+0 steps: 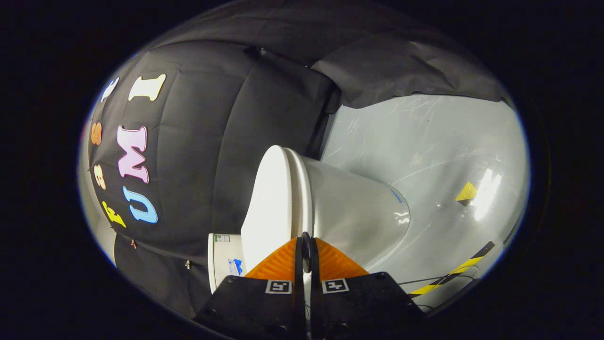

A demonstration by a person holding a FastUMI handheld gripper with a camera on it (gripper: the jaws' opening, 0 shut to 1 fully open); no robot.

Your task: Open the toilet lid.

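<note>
Gripper view: gripper (306, 243) closed against the toilet lid's (269, 208) edge, actual grasp hidden by fingers.

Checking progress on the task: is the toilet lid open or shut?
Shut. The lid lies flat against the seat, no gap between them. The gripper has its fingers nearly together at their edge; whether both press is unclear.

Black cloth wall (207, 141), creased, hanging at nine o'clock. Second cloth fold (401, 71) draped at twelve, over the floor. Grey glossy floor (424, 141) at three, scuffed, with bright glare. Yellow marker (467, 192) on it. Black-and-yellow tape (453, 274) at five, thin cable (439, 279) alongside.
</note>
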